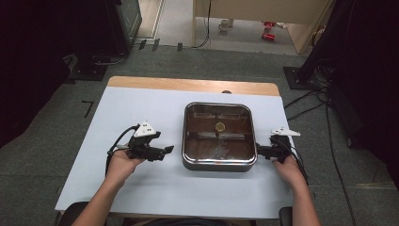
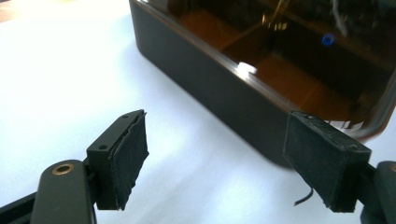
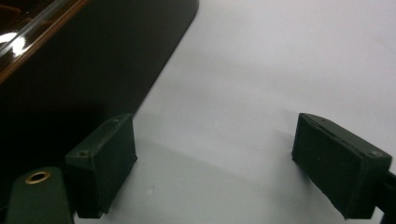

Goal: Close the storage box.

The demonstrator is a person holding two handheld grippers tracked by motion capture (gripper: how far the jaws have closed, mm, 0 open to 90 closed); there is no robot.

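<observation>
A square metal pan [image 1: 219,162] with rounded corners sits mid-table; its shiny inside reflects brown, and a small round yellowish thing [image 1: 219,126] lies near its middle. My left gripper [image 1: 165,150] hovers open just left of the pan, a short gap from its wall [image 2: 219,95]. Its two padded fingers [image 2: 128,154] stand wide apart with nothing between them. My right gripper [image 1: 260,151] is open at the pan's right front corner, close beside the dark wall [image 3: 93,60]. Between its pads [image 3: 105,158] there is bare table.
The pan rests on a pale blue-white sheet [image 1: 141,188] over a wooden table whose far edge [image 1: 188,84] shows. Grey carpet surrounds it, with cables [image 1: 306,106] and dark stands on the right, and red items [image 1: 269,29] far back on the floor.
</observation>
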